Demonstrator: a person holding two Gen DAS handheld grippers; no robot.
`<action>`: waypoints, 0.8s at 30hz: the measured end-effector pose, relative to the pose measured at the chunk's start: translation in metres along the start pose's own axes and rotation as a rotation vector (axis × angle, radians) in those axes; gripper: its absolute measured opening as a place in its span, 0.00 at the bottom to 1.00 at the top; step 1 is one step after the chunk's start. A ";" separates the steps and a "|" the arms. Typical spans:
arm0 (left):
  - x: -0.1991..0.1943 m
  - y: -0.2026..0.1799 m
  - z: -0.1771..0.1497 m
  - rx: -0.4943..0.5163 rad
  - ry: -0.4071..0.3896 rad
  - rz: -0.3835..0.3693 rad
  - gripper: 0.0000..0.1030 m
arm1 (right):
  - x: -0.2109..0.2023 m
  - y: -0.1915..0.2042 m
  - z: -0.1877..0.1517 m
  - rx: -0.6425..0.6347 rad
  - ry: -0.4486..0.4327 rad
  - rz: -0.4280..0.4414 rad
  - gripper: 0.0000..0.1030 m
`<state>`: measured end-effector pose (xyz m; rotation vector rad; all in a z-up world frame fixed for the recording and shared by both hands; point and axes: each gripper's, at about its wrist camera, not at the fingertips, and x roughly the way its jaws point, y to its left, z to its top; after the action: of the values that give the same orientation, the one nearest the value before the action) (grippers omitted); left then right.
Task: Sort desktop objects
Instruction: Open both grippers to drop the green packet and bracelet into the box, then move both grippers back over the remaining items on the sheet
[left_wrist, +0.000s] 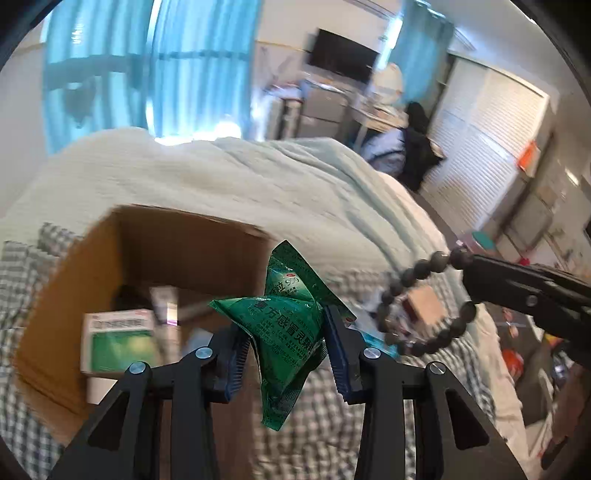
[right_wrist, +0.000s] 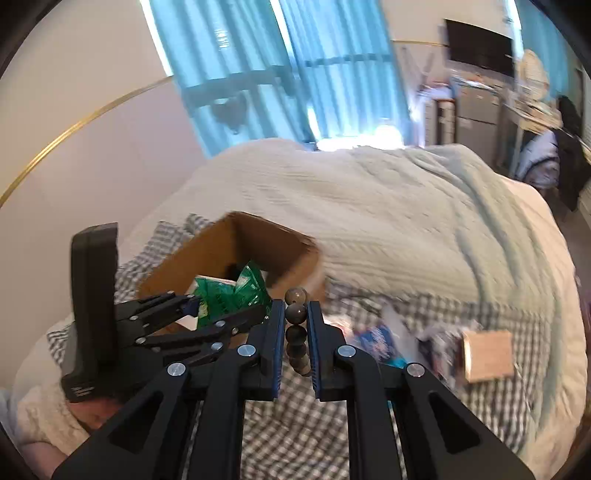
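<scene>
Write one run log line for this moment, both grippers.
left gripper: shut on green sachet | right gripper: shut on bead bracelet | cardboard box: open, ahead

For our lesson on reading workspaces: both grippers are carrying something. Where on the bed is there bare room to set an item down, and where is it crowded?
Free: the checked sheet just below the grippers, and the pale blanket behind the cardboard box. Crowded: the box floor, holding a green-and-white carton, and the sheet on the right around the small brown box, strewn with packets.
</scene>
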<state>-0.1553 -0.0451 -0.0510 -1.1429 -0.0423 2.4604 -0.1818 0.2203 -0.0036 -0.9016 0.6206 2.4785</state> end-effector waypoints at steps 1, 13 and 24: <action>-0.004 0.009 0.000 -0.012 -0.006 0.016 0.39 | 0.004 0.007 0.004 -0.015 0.003 0.010 0.11; -0.002 0.099 -0.016 -0.160 0.027 0.174 0.39 | 0.093 0.064 0.012 -0.138 0.114 0.045 0.11; -0.006 0.104 -0.028 -0.199 0.074 0.244 0.64 | 0.091 0.051 0.014 -0.045 0.104 0.032 0.29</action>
<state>-0.1695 -0.1463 -0.0860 -1.3964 -0.1356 2.6712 -0.2792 0.2085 -0.0420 -1.0517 0.6200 2.4956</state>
